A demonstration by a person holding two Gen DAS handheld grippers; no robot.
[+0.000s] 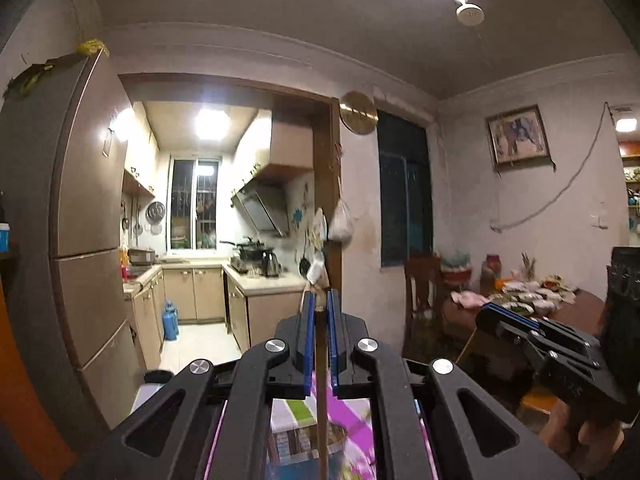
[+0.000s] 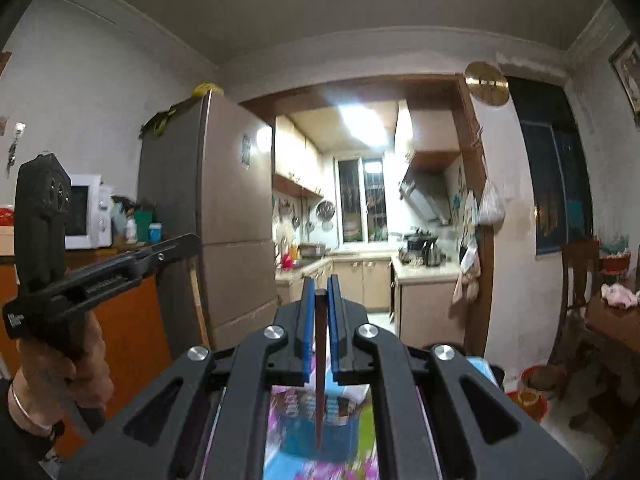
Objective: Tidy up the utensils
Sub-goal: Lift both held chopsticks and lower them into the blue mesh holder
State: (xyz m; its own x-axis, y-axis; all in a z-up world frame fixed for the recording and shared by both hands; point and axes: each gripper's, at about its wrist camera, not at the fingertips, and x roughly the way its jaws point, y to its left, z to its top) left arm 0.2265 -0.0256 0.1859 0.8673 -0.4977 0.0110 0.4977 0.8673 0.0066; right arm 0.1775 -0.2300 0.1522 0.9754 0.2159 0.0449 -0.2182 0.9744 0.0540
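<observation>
Blue pads line both sets of jaws, and each set is clenched on a single chopstick. My left gripper [image 1: 320, 312] pinches a pale wooden chopstick [image 1: 321, 400], which runs back from the fingertips toward the camera and hangs down over a blurred purple and green patterned surface below. My right gripper [image 2: 320, 300] grips a dark brown chopstick [image 2: 319, 364] the same way, its blunt end sitting just between the pad tips and its thin end pointing down over a blurred blue round shape on that colourful surface; I cannot tell what that shape is.

Both grippers point level into the room, toward a kitchen doorway. From the left wrist view I see the right gripper [image 1: 508, 318] off to the right side, with a hand [image 1: 580, 428] wrapped round its handle. From the right wrist view the left gripper [image 2: 188, 240] shows at the left, held by a hand [image 2: 68, 372] with a thin bangle at the wrist.

A tall fridge [image 1: 80, 220] stands left of the doorway. Beyond it the kitchen worktop [image 1: 264, 280] carries a kettle [image 1: 270, 264]. A round brass-coloured disc [image 1: 359, 112] hangs on the wall beside the door frame, and a white bag [image 1: 340, 222] hangs on the frame itself. At the right a dark wooden chair [image 1: 420, 292] stands by a cluttered dining table [image 1: 580, 308]. A white microwave [image 2: 86, 212] sits left of the fridge in the right wrist view.
</observation>
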